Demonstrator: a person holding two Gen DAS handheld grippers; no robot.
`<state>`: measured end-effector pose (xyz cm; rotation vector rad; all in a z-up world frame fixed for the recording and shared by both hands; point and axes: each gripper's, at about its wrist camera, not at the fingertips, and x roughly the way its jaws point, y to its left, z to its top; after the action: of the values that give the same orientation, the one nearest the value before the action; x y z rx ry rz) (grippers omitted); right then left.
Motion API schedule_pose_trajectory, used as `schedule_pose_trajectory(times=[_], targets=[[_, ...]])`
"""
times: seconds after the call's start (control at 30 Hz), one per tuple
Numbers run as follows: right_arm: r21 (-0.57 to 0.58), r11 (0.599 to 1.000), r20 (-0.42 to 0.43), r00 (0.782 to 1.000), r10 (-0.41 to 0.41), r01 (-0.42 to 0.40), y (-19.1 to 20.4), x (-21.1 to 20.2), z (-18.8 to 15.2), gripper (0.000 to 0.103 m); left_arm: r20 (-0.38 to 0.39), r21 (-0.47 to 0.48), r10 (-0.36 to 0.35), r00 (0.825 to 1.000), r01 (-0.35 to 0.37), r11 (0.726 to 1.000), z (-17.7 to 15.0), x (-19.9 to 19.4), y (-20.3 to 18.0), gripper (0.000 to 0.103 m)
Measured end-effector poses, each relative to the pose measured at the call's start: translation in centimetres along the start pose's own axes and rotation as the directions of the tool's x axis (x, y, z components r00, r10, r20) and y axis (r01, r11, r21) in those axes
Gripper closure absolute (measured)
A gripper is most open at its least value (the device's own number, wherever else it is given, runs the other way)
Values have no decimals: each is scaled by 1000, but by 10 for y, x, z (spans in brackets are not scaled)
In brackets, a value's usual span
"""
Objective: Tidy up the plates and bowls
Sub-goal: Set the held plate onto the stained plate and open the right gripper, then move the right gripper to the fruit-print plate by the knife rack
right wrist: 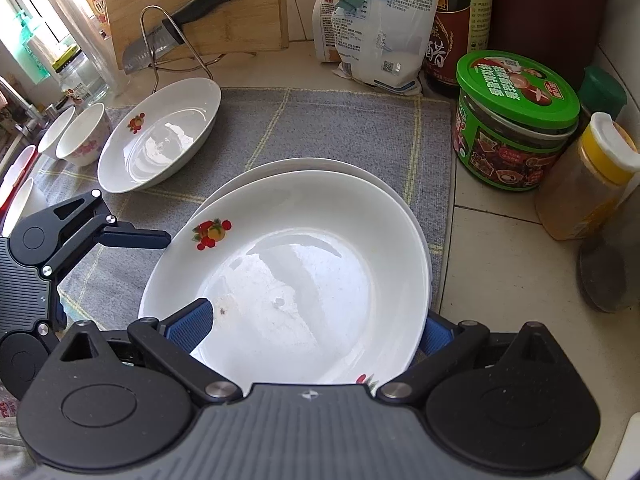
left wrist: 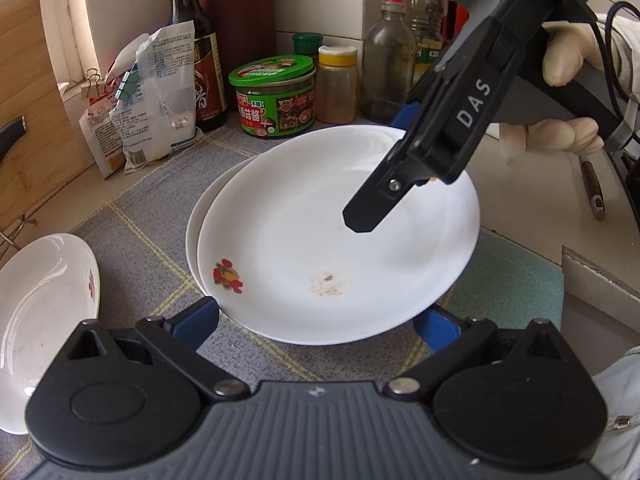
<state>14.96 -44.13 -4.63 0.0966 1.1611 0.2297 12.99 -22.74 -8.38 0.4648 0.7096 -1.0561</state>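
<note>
Both grippers are at the stacked plates on the grey checked cloth [right wrist: 340, 128]. Right gripper [right wrist: 312, 330]: its blue-padded fingers straddle the near rim of the top plate [right wrist: 304, 248], one pad inside the dish and the other outside and below the rim. From the left wrist view the same gripper [left wrist: 400, 168] reaches down over the far edge of that plate, a gloved hand [left wrist: 560, 136] on its handle. Whether the pads pinch the rim or merely flank it cannot be told.

Left gripper [left wrist: 316, 324]: released, fingers spread wide beside the near edge of the top plate [left wrist: 336, 240], nothing between them.

The top plate, white with a fruit motif, sits tilted on a second plate [right wrist: 352, 170] whose rim shows behind it. A brown stain marks the top plate's well.

A third plate [right wrist: 160, 136] lies well apart at the cloth's far left corner, beside two small bowls [right wrist: 84, 134]. Behind the cloth stand a green-lidded jar [right wrist: 516, 120], a yellow-capped spice bottle [right wrist: 588, 176], a dark sauce bottle [right wrist: 460, 24], clipped bags [right wrist: 380, 28] and a cutting board [right wrist: 196, 4] with a knife [right wrist: 176, 28].
</note>
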Motion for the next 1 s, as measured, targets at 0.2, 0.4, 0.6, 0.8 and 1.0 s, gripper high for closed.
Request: schedule_pose_trajectory(times=[0.2, 0.4, 0.6, 0.8, 1.0], targets=[[-9, 1000, -2, 1000, -17, 17, 2, -1, 0, 0, 4, -2, 0, 1000, 0, 1000, 0, -1, -1, 1], [-19, 999, -7, 999, -38, 38, 5, -2, -1, 0, 6, -2, 2, 1000, -2, 1000, 0, -2, -3, 1], [-23, 998, -17, 999, -51, 50, 5, 0, -3, 0, 5, -4, 9, 1000, -9, 1000, 1, -1, -5, 1], [-74, 991, -14, 994, -111, 110, 8, 2, -7, 0, 9, -49, 3, 1000, -3, 999, -3, -2, -1, 1], [-141, 974, 74, 983, -170, 179, 22, -15, -5, 0, 54, -104, 29, 998, -23, 994, -3, -16, 5, 1]])
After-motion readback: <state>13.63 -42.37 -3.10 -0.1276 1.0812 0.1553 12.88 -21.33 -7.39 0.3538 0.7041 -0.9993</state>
